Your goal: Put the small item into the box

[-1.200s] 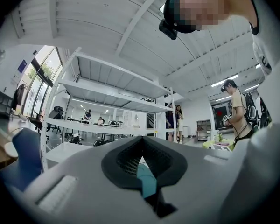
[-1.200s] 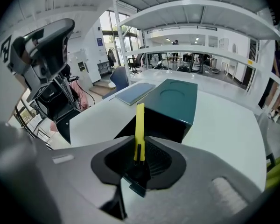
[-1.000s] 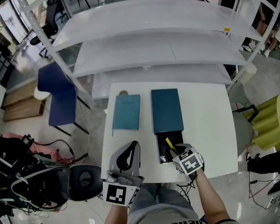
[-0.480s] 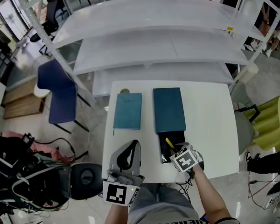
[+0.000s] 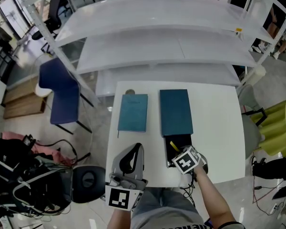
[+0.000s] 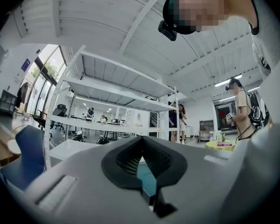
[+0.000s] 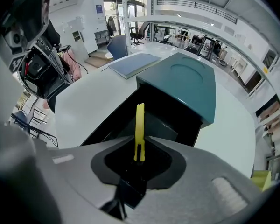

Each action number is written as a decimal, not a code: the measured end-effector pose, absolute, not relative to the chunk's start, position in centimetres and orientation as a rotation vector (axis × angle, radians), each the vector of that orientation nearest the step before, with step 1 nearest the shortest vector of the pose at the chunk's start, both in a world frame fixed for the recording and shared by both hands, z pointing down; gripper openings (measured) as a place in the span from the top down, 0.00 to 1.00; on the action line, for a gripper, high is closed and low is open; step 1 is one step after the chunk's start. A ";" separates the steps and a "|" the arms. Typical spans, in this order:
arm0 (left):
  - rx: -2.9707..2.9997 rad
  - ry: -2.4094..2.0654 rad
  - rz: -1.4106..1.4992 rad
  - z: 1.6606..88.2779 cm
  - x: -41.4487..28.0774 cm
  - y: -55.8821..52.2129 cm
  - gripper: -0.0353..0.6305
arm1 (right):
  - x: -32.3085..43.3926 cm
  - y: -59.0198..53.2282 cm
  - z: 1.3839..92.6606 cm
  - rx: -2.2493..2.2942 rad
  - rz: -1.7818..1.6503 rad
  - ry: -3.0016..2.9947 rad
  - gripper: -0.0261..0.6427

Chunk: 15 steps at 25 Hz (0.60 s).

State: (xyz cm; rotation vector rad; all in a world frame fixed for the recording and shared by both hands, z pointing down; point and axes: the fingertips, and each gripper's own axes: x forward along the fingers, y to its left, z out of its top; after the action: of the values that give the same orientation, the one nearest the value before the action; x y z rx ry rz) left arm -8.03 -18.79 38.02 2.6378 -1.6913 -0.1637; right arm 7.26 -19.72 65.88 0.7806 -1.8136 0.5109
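Observation:
A thin yellow item (image 7: 139,129) stands up between the jaws of my right gripper (image 7: 139,158), which is shut on it. In the head view the yellow item (image 5: 174,146) hangs over the open black inside of the dark teal box (image 5: 176,112), whose sleeve is slid back. My right gripper (image 5: 178,152) sits at the box's near end. My left gripper (image 5: 132,152) hovers near the table's front left, jaws shut with nothing between them; its own view looks up at shelves.
A flat teal lid or notebook (image 5: 133,112) lies left of the box on the white table (image 5: 214,123). White shelving (image 5: 162,46) stands behind the table. A blue chair (image 5: 62,97) is at the left, a green stool (image 5: 276,123) at the right.
My right gripper has moved slightly right and forward with the yellow item, closer over the box's open end. The left gripper has stayed put.

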 end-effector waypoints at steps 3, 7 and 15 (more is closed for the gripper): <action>2.634 -1.690 -0.166 38.1 -8.4 -18.9 0.92 | 7.2 -19.7 66.4 0.770 0.509 -1.789 0.86; 2.633 -1.688 -0.165 38.4 -8.6 -19.0 0.92 | 7.3 -19.6 67.1 0.757 0.501 -1.758 0.86; 2.626 -1.680 -0.160 38.4 -8.8 -19.3 0.92 | 7.5 -19.6 67.5 0.742 0.499 -1.730 0.86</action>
State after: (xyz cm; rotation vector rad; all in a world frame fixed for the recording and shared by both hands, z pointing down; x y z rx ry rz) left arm -8.82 -19.30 38.42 2.6264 -1.6805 -0.1600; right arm 7.48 -19.60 67.51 0.7421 -1.7295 0.4991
